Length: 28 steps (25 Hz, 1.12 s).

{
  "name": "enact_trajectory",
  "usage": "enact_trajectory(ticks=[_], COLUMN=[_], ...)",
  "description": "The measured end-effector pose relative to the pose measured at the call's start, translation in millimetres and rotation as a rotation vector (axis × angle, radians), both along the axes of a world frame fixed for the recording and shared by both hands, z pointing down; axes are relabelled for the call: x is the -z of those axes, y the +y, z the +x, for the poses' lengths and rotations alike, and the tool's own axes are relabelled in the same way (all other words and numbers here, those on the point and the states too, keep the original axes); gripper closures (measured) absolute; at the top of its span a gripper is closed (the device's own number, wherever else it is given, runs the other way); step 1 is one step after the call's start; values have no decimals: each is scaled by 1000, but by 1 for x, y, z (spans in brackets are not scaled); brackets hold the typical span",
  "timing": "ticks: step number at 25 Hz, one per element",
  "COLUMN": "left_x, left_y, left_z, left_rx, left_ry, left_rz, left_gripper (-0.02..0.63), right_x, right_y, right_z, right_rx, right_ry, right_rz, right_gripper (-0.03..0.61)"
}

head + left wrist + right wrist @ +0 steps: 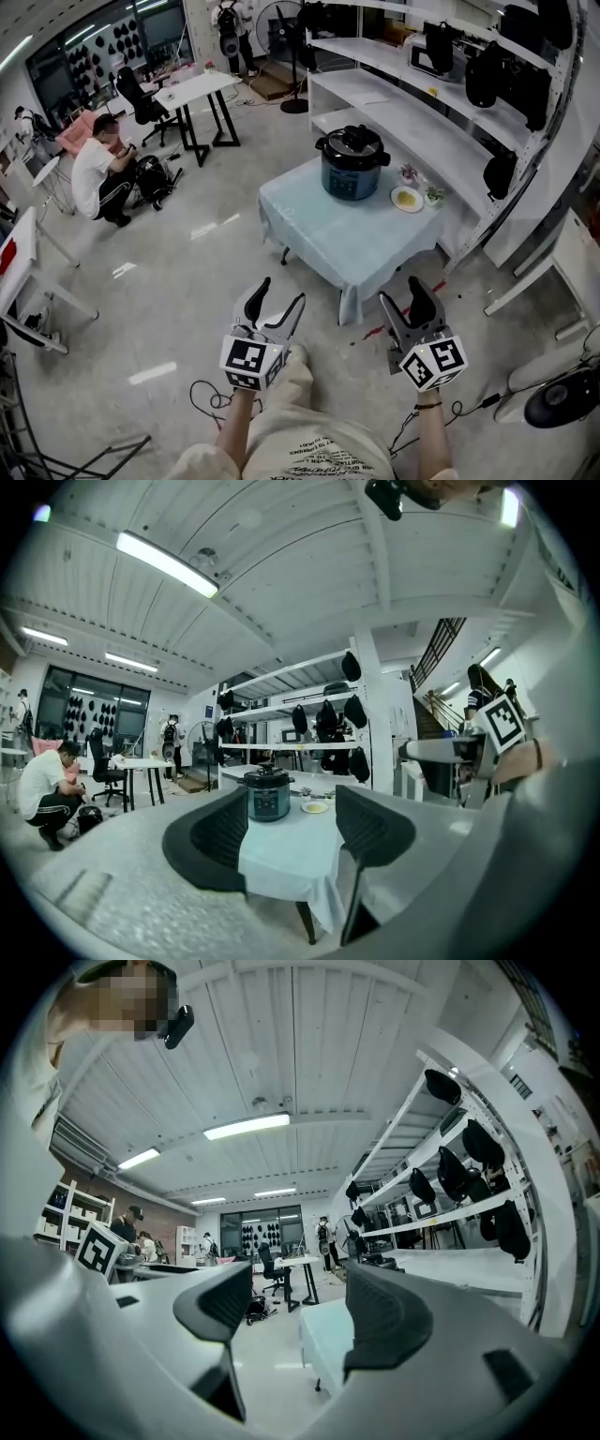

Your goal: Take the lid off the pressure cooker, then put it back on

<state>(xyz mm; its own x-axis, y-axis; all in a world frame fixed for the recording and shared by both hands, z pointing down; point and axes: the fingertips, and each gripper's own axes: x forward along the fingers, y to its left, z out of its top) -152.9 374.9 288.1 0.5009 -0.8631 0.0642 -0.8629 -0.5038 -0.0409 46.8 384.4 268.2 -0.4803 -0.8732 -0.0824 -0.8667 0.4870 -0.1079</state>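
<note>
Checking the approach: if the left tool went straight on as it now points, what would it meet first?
The left tool lines up with the cloth-covered table; likely its near edge first, the pressure cooker beyond. Depth is unclear.

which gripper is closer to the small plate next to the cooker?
Right. The right gripper is just short of the table edge, about in line with the plate; the left gripper is off to the left. Neither touches it.

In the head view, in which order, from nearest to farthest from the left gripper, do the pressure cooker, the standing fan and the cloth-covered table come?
1. Cloth-covered table, just ahead of the left gripper, slightly to the right.
2. Pressure cooker, on the table's far end.
3. Standing fan, far behind the table.
</note>
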Motion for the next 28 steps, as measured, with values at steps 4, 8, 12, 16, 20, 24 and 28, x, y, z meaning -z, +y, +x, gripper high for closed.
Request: enact_trajectory(ticks=[4,8,12,16,20,24,28], left_x=[-2,-1,0,-1,-5,-8,-12], left_y=[-44,-95,-146,-191,-234,-270,-294], left_z=[-2,-5,-6,-7,-8,-5,-3], left_rx=[-25,-52,-91,-127,-164,-197,-228], left_ry=[-1,0,-7,-18,-18,-10,-6], left_rz=[-4,-10,-25,-30,-36,-44,-47], left_gripper=[333,333,333,333,333,333,333], right_x=[-5,-5,-5,-6,-8,-11,-17], right_y=[-41,-88,-133,-175,-212,-240,-258], right_z=[-1,-4,-8,-12,-15,-15,-16], right_rx=[-37,-64,-98,-126,-157,-189,-220], right_ry=[-4,-2,-11,-19,-15,-12,-10], right_rz=[-26,-29,-40,-47,-58,-64,-81], right_gripper=[284,284,284,284,284,284,284])
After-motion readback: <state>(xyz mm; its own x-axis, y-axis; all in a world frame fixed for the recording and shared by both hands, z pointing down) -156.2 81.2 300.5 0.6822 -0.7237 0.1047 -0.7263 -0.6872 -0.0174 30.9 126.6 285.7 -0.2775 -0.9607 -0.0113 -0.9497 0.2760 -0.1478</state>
